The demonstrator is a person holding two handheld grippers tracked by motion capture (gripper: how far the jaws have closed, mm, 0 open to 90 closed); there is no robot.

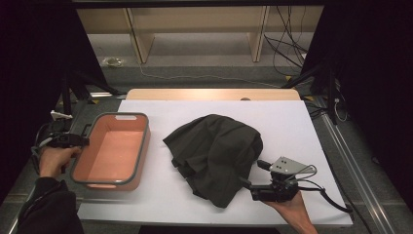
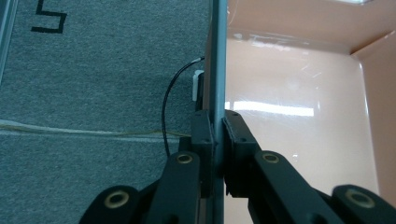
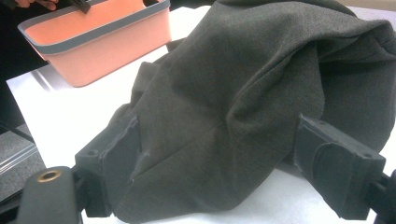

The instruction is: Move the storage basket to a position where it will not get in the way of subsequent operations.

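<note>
Item 1 — bin (image 1: 113, 151). Pink, grey-rimmed, empty; stands on the left part of the white table (image 1: 292, 126), overhanging its left edge a little.

Item 2 — cloth (image 1: 214, 153). Dark grey garment, heaped in loose folds at the table's middle, well apart from the bin, its near-right hem reaching toward the right gripper.

Item 3 — left gripper (image 1: 78, 141). Jaws pressed together on the bin's left rim (image 2: 217, 93), one pad outside the wall, one inside. The grip looks firm and square to the wall.

Item 4 — right gripper (image 1: 249, 184). At the cloth's near-right edge, jaws wide apart. In the right gripper view a fold of cloth lies between them and bulges against the left pad (image 3: 116, 163); the right pad (image 3: 336, 163) stands just clear of the fabric. Nothing is pinched yet.

Step in hand, as judged — steadying the bin while the cloth is taken up to go into it.

Handling notes: push the right gripper a little deeper so the pads close on a thick gathered fold, not on a single thin hem that could slip. Lift high enough for the trailing cloth to clear the rim. Hold the bin down, since dragging cloth may shift it.
</note>
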